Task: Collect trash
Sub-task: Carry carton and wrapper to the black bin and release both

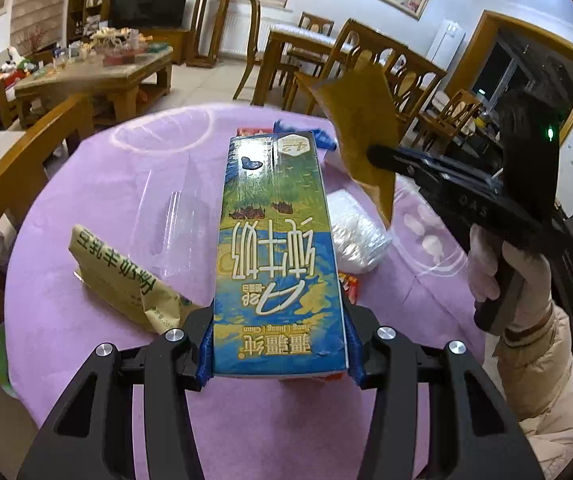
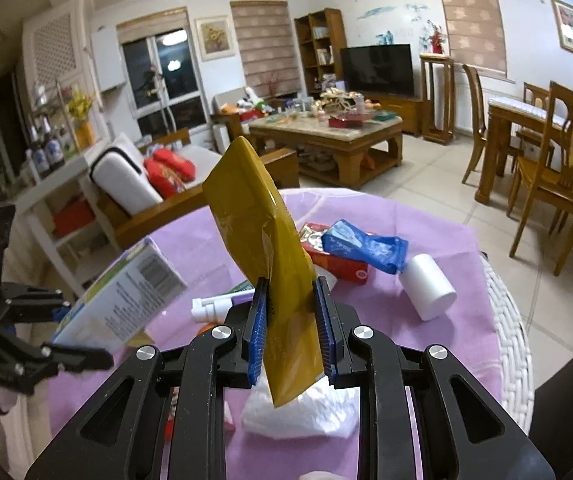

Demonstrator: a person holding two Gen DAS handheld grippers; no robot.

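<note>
In the left wrist view, the left gripper (image 1: 278,344) sits closest, and its blue pads squeeze the bottom end of the milk carton (image 1: 274,240). The carton is lifted off the purple table (image 1: 126,184), probably so it can be carried away as trash. Left of the carton a tan paper bag (image 1: 126,280) lies flat on the table. Right of the carton is a white plastic wad (image 1: 356,236).

In the right wrist view, the right gripper (image 2: 290,328) pinches a yellow wrapper (image 2: 262,256) near its lower end, so the wrapper stands up tall. Right of the wrapper, a red box (image 2: 338,264), a blue wrapper (image 2: 362,246) and a white cup (image 2: 430,286) wait on the table. Left of the wrapper, the carton hangs in the other gripper.
</note>
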